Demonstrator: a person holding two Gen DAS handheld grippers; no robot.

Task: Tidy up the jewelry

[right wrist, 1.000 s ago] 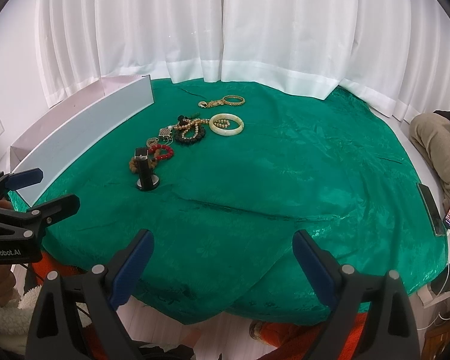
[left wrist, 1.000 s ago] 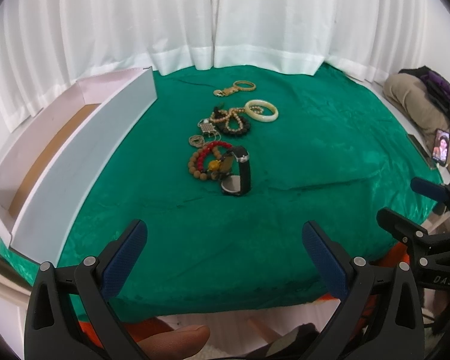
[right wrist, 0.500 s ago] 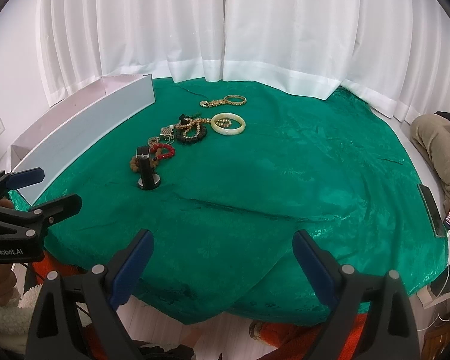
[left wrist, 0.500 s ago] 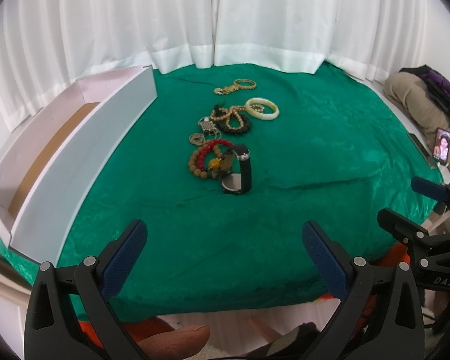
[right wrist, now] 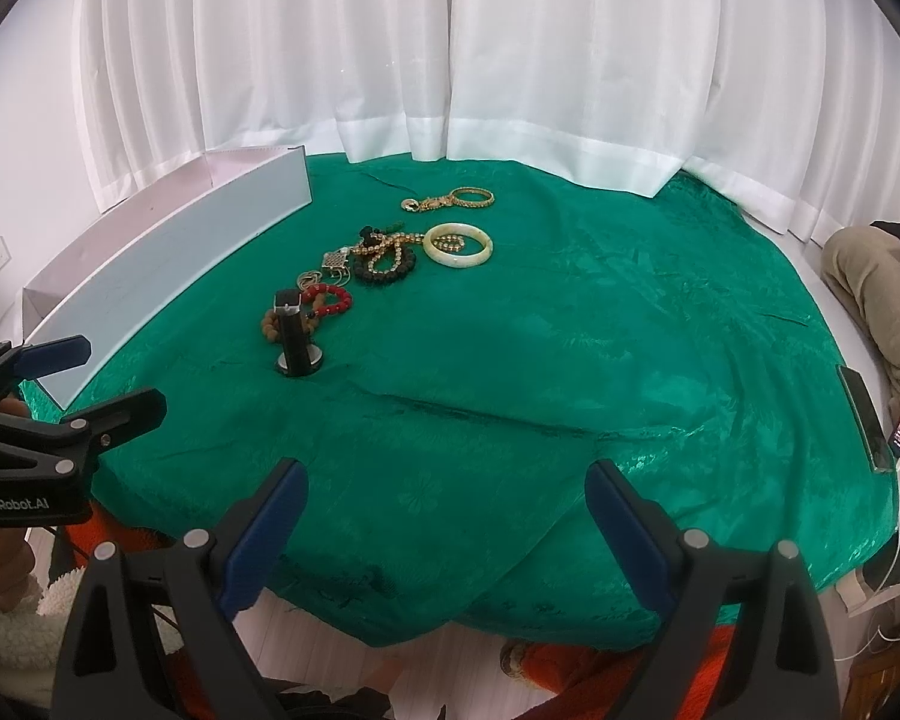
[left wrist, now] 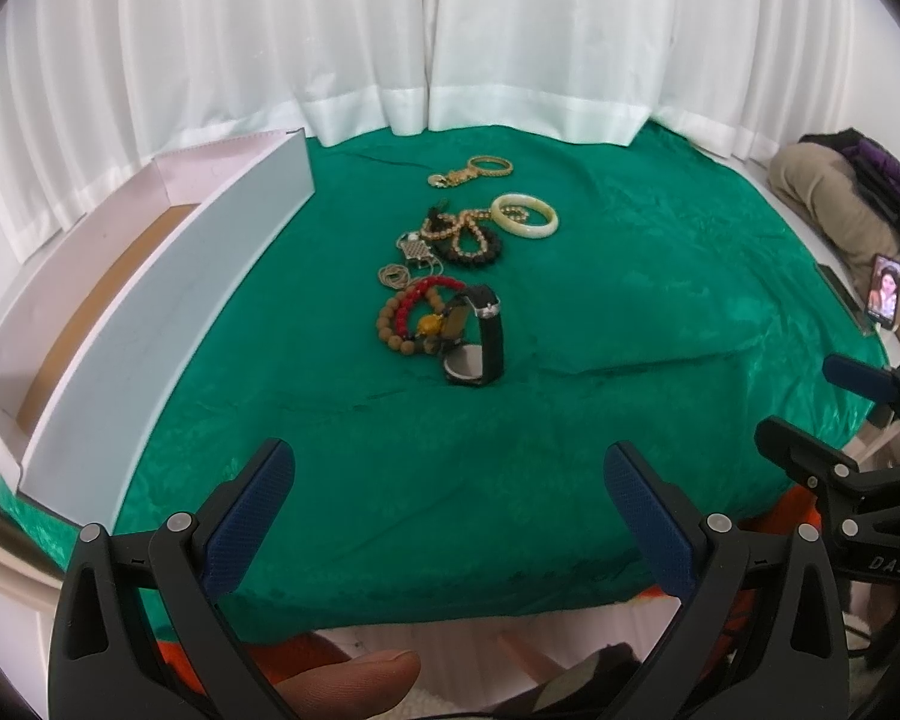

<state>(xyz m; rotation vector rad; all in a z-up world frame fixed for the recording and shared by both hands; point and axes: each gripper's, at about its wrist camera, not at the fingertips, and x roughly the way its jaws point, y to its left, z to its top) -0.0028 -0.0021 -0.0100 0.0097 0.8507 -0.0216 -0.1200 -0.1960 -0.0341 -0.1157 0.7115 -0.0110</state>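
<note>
- Nothing has visibly moved since earlier; both views match.
- Green cloth [left wrist: 630, 312] covers the table; white box [left wrist: 150, 324] sits left, apparently empty.
- Jewelry [left wrist: 450, 276] all lies mid-cloth, unsorted; the task looks barely begun.
- Left gripper [left wrist: 450, 498] and right gripper [right wrist: 447, 501] hover wide apart, empty.

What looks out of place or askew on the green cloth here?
The black watch stands on edge, strap looped upward, beside the red bead bracelet. The other pieces lie flat in a loose overlapping cluster, none in the white box.
</note>
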